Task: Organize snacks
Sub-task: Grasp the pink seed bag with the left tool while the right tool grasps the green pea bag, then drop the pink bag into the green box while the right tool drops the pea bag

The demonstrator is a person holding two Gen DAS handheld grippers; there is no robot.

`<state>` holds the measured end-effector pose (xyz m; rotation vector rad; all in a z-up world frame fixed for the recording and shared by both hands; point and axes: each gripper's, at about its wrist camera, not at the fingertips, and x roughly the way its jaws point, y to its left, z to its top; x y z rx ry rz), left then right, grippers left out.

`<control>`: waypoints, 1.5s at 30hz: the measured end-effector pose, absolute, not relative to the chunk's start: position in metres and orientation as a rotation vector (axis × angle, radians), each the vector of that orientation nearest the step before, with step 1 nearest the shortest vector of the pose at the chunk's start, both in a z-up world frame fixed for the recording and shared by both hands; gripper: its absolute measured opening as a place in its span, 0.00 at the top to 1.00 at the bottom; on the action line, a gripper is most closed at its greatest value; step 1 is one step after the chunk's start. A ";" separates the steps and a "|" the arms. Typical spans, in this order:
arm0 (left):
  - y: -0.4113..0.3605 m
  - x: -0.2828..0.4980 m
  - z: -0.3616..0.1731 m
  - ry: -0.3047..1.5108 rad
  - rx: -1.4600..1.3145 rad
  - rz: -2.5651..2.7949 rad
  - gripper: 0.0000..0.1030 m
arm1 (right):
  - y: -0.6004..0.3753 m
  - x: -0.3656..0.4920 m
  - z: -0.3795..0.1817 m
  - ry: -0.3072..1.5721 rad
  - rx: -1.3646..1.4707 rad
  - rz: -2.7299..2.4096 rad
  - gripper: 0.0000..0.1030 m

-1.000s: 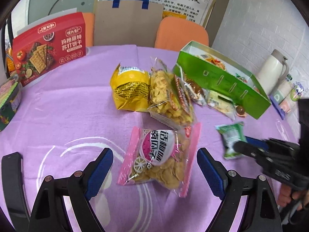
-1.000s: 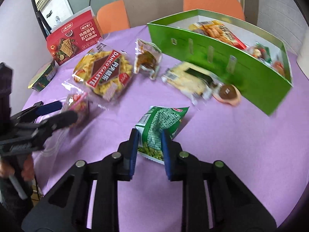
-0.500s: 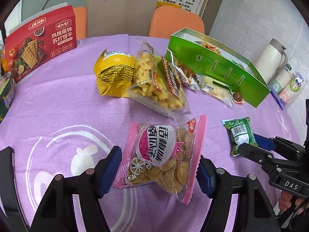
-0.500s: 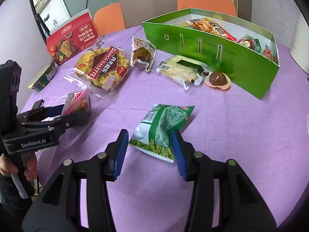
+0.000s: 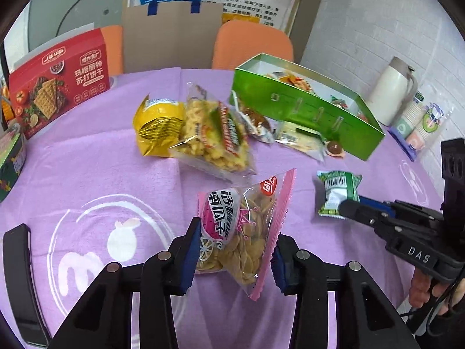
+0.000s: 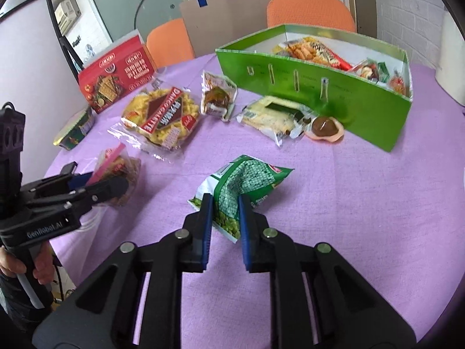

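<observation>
Snacks: loose packets lie across the purple cloth of the table (image 5: 87, 157), most between its near edge and the green box (image 6: 363, 110) toward the far right edge.
Left gripper (image 5: 235, 250): nearest in its own view, jaws closed in on the pink-edged bag of seeds (image 5: 247, 232), one pad at each side of the bag; the bag stands tilted, and I cannot tell if its lower corner touches the cloth.
Right gripper (image 6: 225, 218): jaws nearly together, pinching the near end of the green pea packet (image 6: 244, 186); the packet's far end looks to rest on the cloth.
Middle of table: a clear bag of yellow crisps (image 5: 215, 136), a gold bag (image 5: 157, 125) just beside it, a small brown packet (image 6: 218, 96), a pale flat packet (image 6: 276, 116) and a round brown sweet (image 6: 324, 125) close to the box's front wall.
Far side: the green box already holds several packets; a red cracker box (image 5: 58, 84) stands upright near the far left edge.
Risk, seed bag: slick film held only at the sides could slide out when carried, judging by its slant.
Risk, pea packet: a pinch on one end lets the rest sag and swing, so it may catch the box wall.
Risk, box front: the sweet and pale packet lie in the path and could get knocked.
</observation>
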<state>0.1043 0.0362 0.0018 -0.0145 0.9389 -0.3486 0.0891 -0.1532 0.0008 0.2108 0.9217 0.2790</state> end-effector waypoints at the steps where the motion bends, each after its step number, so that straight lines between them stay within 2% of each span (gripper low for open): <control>1: 0.035 0.103 0.005 0.935 -0.025 -0.361 0.59 | -0.155 0.087 0.006 0.908 0.211 0.279 0.82; 10: -0.001 0.113 0.068 0.804 -0.064 -0.495 0.59 | -0.191 0.087 0.065 0.737 0.203 0.207 0.82; 17: -0.049 0.158 0.108 0.739 -0.075 -0.560 0.59 | -0.230 0.111 0.079 0.683 0.202 0.096 0.82; 24: -0.092 0.223 0.106 0.751 -0.075 -0.549 0.59 | -0.267 0.153 0.066 0.696 0.237 0.035 0.82; 30: -0.113 0.263 0.083 0.794 -0.050 -0.511 0.58 | -0.275 0.186 0.052 0.697 0.225 0.022 0.81; 32: -0.118 0.272 0.073 0.810 -0.034 -0.511 0.57 | -0.273 0.197 0.043 0.700 0.198 0.013 0.78; 33: -0.120 0.275 0.068 0.823 -0.021 -0.505 0.53 | -0.271 0.201 0.039 0.705 0.172 -0.001 0.72; 34: -0.121 0.278 0.063 0.836 -0.010 -0.496 0.39 | -0.269 0.205 0.035 0.715 0.137 -0.027 0.49; 35: -0.120 0.278 0.059 0.842 -0.005 -0.485 0.30 | -0.267 0.206 0.032 0.716 0.108 -0.054 0.32; 36: -0.118 0.276 0.058 0.832 -0.004 -0.468 0.16 | -0.266 0.203 0.031 0.699 0.091 -0.065 0.30; 39: -0.111 0.270 0.057 0.775 0.015 -0.403 0.06 | -0.264 0.199 0.027 0.688 0.071 -0.061 0.29; 45: -0.103 0.262 0.061 0.769 0.010 -0.370 0.06 | -0.267 0.188 0.030 0.705 0.133 -0.041 0.28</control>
